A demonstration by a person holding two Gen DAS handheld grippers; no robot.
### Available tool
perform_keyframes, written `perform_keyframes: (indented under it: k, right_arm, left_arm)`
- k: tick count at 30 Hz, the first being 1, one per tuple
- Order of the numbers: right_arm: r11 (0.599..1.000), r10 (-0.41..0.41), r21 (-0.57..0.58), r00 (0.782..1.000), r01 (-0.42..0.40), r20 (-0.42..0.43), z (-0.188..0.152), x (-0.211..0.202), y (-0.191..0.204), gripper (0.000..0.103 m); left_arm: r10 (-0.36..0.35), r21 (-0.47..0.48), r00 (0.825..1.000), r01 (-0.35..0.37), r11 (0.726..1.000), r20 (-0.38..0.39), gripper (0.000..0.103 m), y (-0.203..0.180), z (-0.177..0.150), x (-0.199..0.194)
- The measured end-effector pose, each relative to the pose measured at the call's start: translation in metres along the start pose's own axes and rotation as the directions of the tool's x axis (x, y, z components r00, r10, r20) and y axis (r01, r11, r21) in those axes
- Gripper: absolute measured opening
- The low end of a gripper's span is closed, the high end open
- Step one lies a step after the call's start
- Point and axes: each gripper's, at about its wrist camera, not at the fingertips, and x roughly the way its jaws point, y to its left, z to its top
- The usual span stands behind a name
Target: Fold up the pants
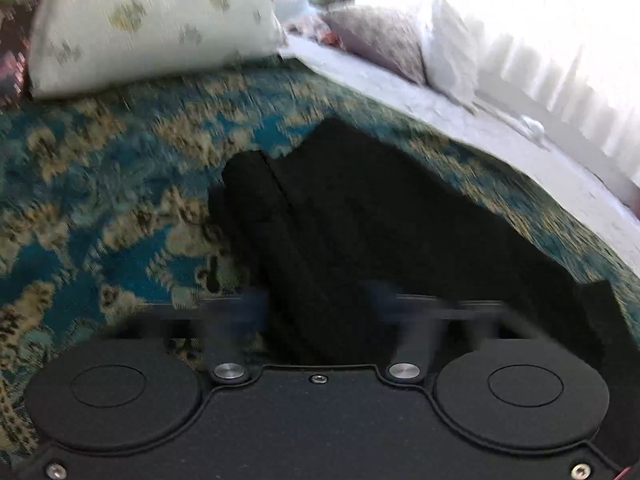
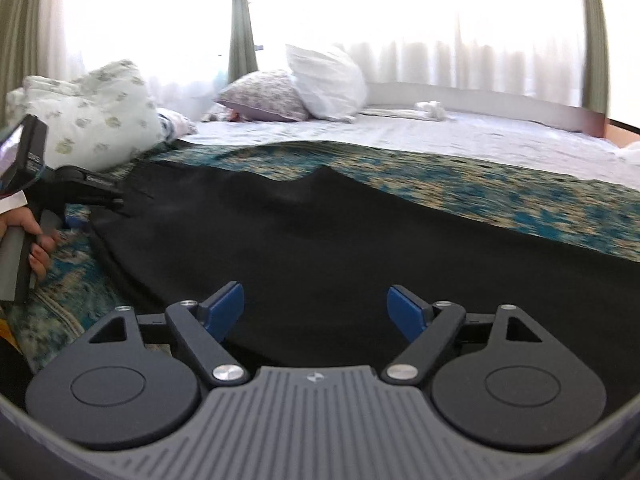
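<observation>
The right gripper [image 2: 316, 304] stood open over the black pants [image 2: 340, 248]; at nine o'clock, the left gripper [image 2: 120, 202] pinched their edge.

Left tool [image 1: 320, 304] fingertips motion-blurred.

My two wrist cameras look forward over their tongs, close above the pants [image 1: 360, 208]; both show the pillows [image 2: 320, 76] beyond.

The right gripper [image 2: 315, 307] is held with its blue pads spread wide, while the left gripper [image 2: 120, 200] is clamped shut by a hand [image 2: 30, 240] beyond it.
</observation>
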Motion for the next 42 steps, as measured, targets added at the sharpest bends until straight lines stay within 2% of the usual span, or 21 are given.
perform_keyframes:
  k: [2, 5, 7, 12, 15, 16, 19, 21, 24, 26, 28, 30, 33, 37, 42]
  right_arm:
    - [0.999, -0.044, 0.002, 0.999, 0.044, -0.007, -0.004, -0.009, -0.011, 0.088]
    - [0.994, -0.110, 0.026, 0.994, 0.110, -0.017, -0.009, -0.023, -0.034, 0.088]
    - [0.986, -0.152, 0.064, 0.988, 0.154, -0.029, -0.013, -0.031, -0.052, 0.088]
    - [0.950, -0.260, 0.158, 0.963, 0.269, -0.075, -0.026, -0.040, -0.096, 0.088]
    - [0.920, -0.333, 0.194, 0.940, 0.341, -0.071, -0.031, -0.054, -0.120, 0.088]
    - [0.905, -0.362, 0.215, 0.930, 0.367, -0.066, -0.032, -0.060, -0.128, 0.088]
    - [0.835, -0.457, 0.316, 0.888, 0.451, -0.059, -0.039, -0.082, -0.157, 0.088]
    - [0.782, -0.517, 0.370, 0.853, 0.502, -0.065, -0.044, -0.094, -0.176, 0.088]
    - [0.685, -0.616, 0.438, 0.784, 0.582, -0.079, -0.056, -0.112, -0.201, 0.088]
    - [0.621, -0.670, 0.479, 0.737, 0.621, -0.087, -0.062, -0.123, -0.214, 0.088]
    - [0.565, -0.703, 0.527, 0.704, 0.635, -0.094, -0.068, -0.131, -0.226, 0.088]
    - [0.530, -0.715, 0.568, 0.692, 0.630, -0.100, -0.075, -0.141, -0.235, 0.088]
    - [0.494, -0.731, 0.594, 0.673, 0.634, -0.110, -0.083, -0.147, -0.243, 0.088]
    - [0.474, -0.731, 0.627, 0.673, 0.618, -0.111, -0.090, -0.151, -0.255, 0.088]
    - [0.478, -0.732, 0.633, 0.675, 0.609, -0.097, -0.094, -0.152, -0.261, 0.089]
  left_arm:
    - [0.035, -0.028, 0.999, -0.035, 0.999, 0.024, 0.007, -0.002, 0.004, -0.010]
    - [0.077, 0.034, 0.990, -0.082, 0.996, 0.120, 0.007, -0.007, 0.004, -0.037]
    - [0.090, 0.070, 0.986, -0.100, 0.993, 0.139, 0.008, -0.005, 0.001, -0.045]
    - [0.124, 0.037, 0.992, -0.124, 0.992, 0.015, 0.009, 0.013, -0.010, -0.021]
    - [0.129, 0.012, 0.991, -0.129, 0.992, 0.024, 0.016, 0.017, -0.015, -0.021]
    - [0.138, 0.005, 0.990, -0.138, 0.990, 0.025, 0.020, 0.016, -0.014, -0.024]
    - [0.195, -0.001, 0.979, -0.195, 0.981, 0.067, 0.050, 0.010, -0.012, -0.038]
    - [0.205, 0.012, 0.971, -0.208, 0.978, 0.124, 0.057, 0.001, -0.010, -0.053]
    - [0.143, 0.075, 0.971, -0.159, 0.984, 0.191, 0.063, -0.024, -0.011, -0.079]
    - [0.067, 0.130, 0.975, -0.096, 0.987, 0.212, 0.065, -0.046, -0.019, -0.094]
    - [-0.018, 0.187, 0.978, -0.021, 0.982, 0.206, 0.066, -0.071, -0.030, -0.108]
    - [-0.112, 0.248, 0.976, 0.064, 0.967, 0.185, 0.066, -0.101, -0.048, -0.120]
    - [-0.253, 0.331, 0.960, 0.202, 0.922, 0.119, 0.066, -0.151, -0.085, -0.137]
    - [-0.414, 0.447, 0.910, 0.363, 0.817, 0.018, 0.073, -0.221, -0.144, -0.159]
    - [-0.501, 0.507, 0.858, 0.485, 0.713, -0.115, 0.074, -0.285, -0.202, -0.179]
